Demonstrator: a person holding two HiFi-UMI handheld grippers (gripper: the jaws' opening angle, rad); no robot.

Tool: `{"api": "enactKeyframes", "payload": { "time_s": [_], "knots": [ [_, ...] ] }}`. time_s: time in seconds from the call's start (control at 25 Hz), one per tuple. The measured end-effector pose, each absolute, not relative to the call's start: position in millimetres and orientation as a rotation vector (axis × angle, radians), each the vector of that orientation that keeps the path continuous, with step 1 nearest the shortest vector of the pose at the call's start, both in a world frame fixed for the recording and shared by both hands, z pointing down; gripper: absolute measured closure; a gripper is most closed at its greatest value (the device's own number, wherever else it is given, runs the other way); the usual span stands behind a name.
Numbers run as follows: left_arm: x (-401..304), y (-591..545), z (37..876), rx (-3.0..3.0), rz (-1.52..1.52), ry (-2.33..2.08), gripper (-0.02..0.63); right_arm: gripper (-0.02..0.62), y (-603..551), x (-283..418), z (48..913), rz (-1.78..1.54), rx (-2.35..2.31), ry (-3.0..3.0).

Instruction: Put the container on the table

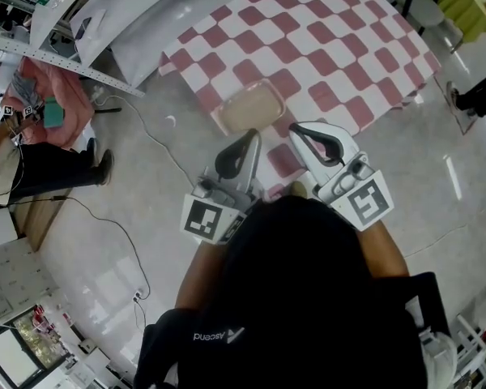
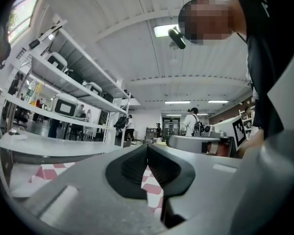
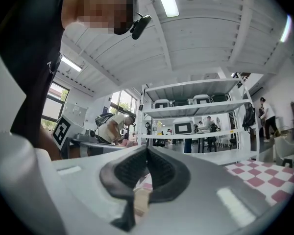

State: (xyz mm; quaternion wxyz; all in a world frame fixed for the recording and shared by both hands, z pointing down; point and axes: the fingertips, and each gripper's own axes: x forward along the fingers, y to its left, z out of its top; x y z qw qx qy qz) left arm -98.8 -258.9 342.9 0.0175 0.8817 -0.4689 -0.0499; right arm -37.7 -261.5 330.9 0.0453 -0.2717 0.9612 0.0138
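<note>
free: checkered table [image 1: 340, 55] bare right of container [image 1: 249, 108] | obstacle: shelf rack [image 1: 65, 70] far left

We see a dusky-pink-and-white checked tablecloth [image 1: 324, 47] toward one o'clock and a plain beige container [image 1: 249, 108] at twelve. The left gripper [image 1: 253, 135] and right gripper [image 1: 295, 128] are pale grey with black pads and black-and-white square markers. At nine o'clock lies pink cloth [image 1: 65, 108]. The floor [image 1: 170, 209] is glossy pale grey.
</note>
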Motion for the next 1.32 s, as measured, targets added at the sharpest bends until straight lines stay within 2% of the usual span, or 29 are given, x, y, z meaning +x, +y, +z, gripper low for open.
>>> {"api": "enactKeyframes", "payload": {
  "time_s": [0.2,1.32],
  "knots": [
    [-83,-246,342,2.846,-0.066,-1.410,0.595,0.592,-250,-38,329,0.053,-0.820,2.932],
    [-85,-228,334,2.837,-0.130,-1.387,0.595,0.592,-230,-40,333,0.073,-0.802,2.962]
  ]
}}
